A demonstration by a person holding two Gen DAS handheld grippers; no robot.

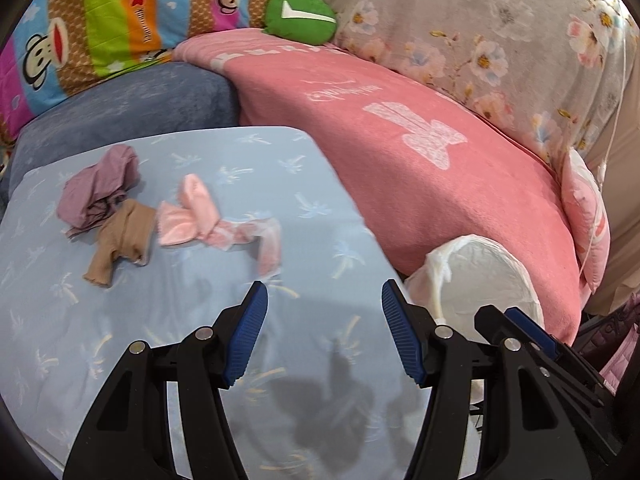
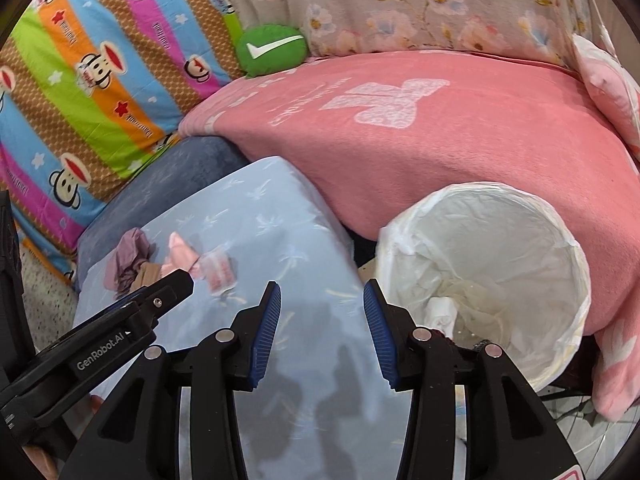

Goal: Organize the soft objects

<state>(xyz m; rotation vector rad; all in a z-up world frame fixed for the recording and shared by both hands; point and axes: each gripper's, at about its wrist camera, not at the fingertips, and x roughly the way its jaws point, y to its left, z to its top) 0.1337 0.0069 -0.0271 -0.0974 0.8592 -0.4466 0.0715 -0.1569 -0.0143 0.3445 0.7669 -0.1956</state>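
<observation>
On the light blue patterned surface [image 1: 280, 184] lie a crumpled mauve cloth [image 1: 100, 188], a tan stocking [image 1: 120, 240], a pink sock [image 1: 192, 212] and a sheer pink-and-white piece [image 1: 256, 236]. My left gripper [image 1: 324, 328] hovers open over the blue surface, nearer the camera than these items, with nothing between its fingers. My right gripper [image 2: 320, 328] is open and empty too, above the blue surface's [image 2: 280, 240] right edge. A white lined bin [image 2: 520, 224] stands just right of it, with crumpled white material inside. The small cloths [image 2: 176, 264] show partly behind the left gripper's finger [image 2: 168, 292].
A pink blanket [image 1: 420, 152] covers the cushion behind the bin [image 1: 480, 276]. A blue-grey cushion [image 1: 140, 104], a striped monkey-print cover [image 1: 100, 28], a green round plush [image 1: 300, 16] and a floral quilt [image 1: 500, 32] lie further back. Speckled floor [image 2: 44, 304] shows at the left.
</observation>
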